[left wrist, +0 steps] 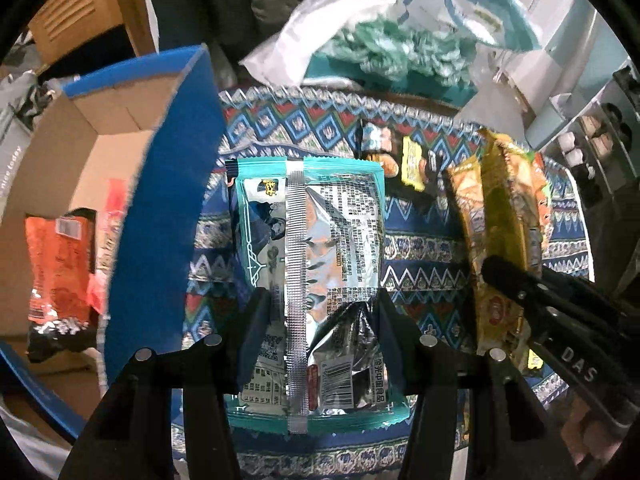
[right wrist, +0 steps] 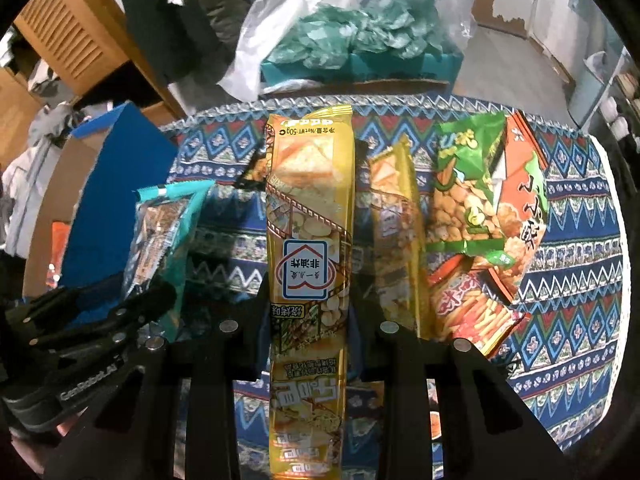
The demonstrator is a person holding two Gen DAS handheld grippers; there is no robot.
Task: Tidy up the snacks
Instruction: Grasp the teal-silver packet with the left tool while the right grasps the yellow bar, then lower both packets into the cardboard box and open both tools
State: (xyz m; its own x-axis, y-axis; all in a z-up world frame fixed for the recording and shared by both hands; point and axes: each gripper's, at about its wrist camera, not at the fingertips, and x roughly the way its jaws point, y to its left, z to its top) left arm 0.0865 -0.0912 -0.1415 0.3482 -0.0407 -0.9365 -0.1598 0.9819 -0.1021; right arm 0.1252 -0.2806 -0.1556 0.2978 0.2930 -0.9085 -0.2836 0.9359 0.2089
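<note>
My left gripper (left wrist: 322,300) is shut on a teal and silver snack packet (left wrist: 320,220), held back side up over the patterned tablecloth (left wrist: 420,240). An open cardboard box with blue outer walls (left wrist: 160,200) stands just to its left, with orange and red packets (left wrist: 60,264) inside. My right gripper (right wrist: 310,292) is shut on a long yellow cracker packet (right wrist: 310,208), which runs lengthwise between its fingers above the cloth. In the right wrist view the teal packet (right wrist: 160,220) hangs at the left beside the box (right wrist: 112,184).
On the cloth to the right lie another yellow packet (right wrist: 396,232), a green bean packet (right wrist: 468,200), an orange packet (right wrist: 524,216) and a red stick-snack packet (right wrist: 472,308). Small packets (left wrist: 412,160) lie further back. A white plastic bag (right wrist: 268,28) and a teal box (right wrist: 360,60) stand behind the table.
</note>
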